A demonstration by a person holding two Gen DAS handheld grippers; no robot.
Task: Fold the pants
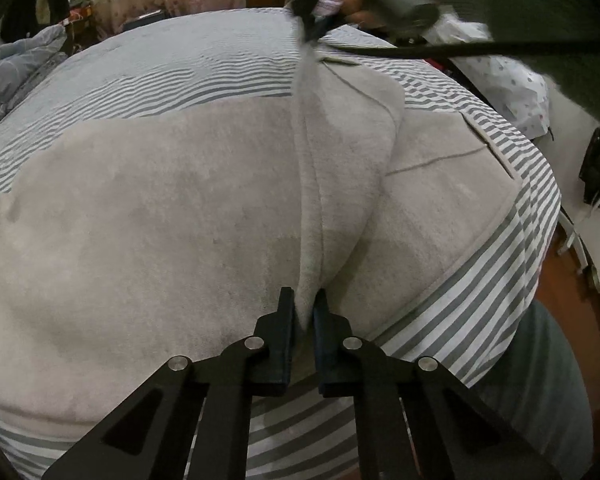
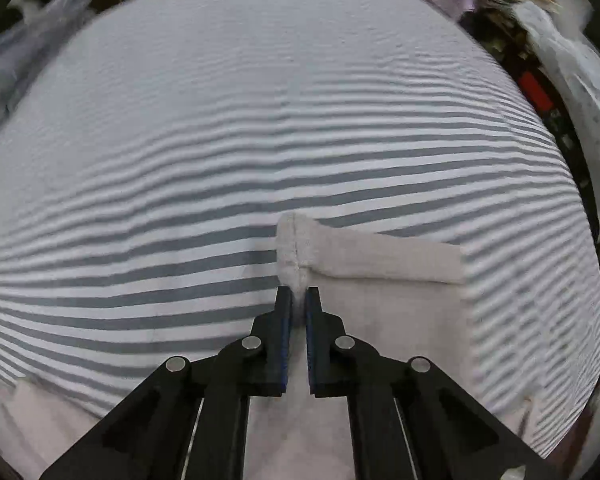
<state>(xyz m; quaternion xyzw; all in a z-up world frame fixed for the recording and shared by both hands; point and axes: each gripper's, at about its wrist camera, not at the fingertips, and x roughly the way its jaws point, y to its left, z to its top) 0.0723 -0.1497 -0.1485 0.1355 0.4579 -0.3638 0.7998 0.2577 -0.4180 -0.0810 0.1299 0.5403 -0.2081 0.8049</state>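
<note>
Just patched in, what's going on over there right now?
A person is folding light grey pants spread on a bed with a grey-and-white striped sheet. The left gripper is shut on a raised ridge of the pants fabric near the close edge. The right gripper is shut on a seamed edge of the same garment at the far end. Both pinches are set, with a crease of cloth running between them; the fold itself is not yet made.
</note>
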